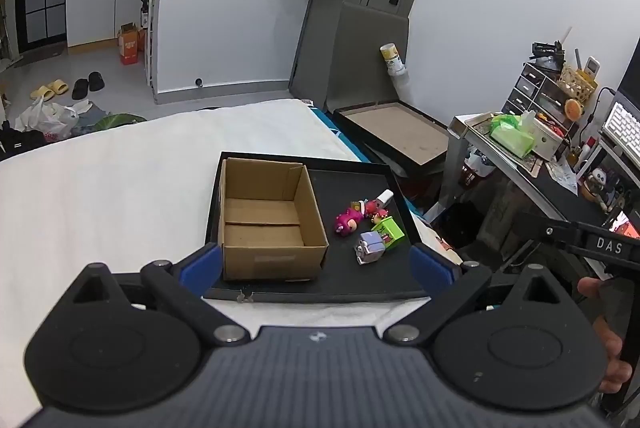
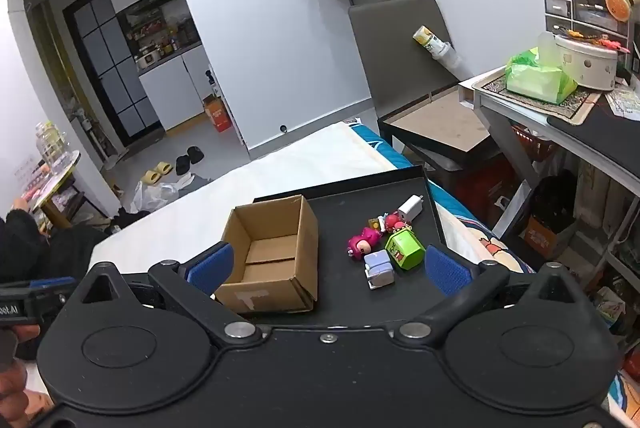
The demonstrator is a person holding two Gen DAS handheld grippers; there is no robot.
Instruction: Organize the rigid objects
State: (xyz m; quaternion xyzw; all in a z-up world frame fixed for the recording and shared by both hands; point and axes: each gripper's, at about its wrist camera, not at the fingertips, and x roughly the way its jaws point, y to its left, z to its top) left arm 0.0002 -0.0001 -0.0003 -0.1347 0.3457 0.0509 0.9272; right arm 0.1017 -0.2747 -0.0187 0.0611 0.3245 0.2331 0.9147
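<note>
Five small rigid things and one cardboard box (image 2: 272,252) sit on a black tray (image 2: 416,188) laid on a white bed (image 1: 120,180); the box is open-topped and has nothing in it, lying ahead of the left finger (image 2: 210,264) of the right gripper (image 2: 330,266), its near corner just beside that pad. The small things cluster ahead of the gap, nearer the right finger (image 2: 446,270): one pink figure (image 2: 362,242), one red figure (image 2: 394,222) touching it at the far side, one green cube (image 2: 404,250), one pale lilac block (image 2: 378,270) closest to the fingers, and one white charger (image 2: 410,208) farthest off. The right gripper's two blue-padded fingers stand spread wide and grasp nothing. From the left wrist view, the left gripper (image 1: 316,264) is likewise released, fingers wide apart; the box sits between them toward the left pad, the toys toward the right pad. One hand (image 1: 608,340) shows at the right edge there.
</note>
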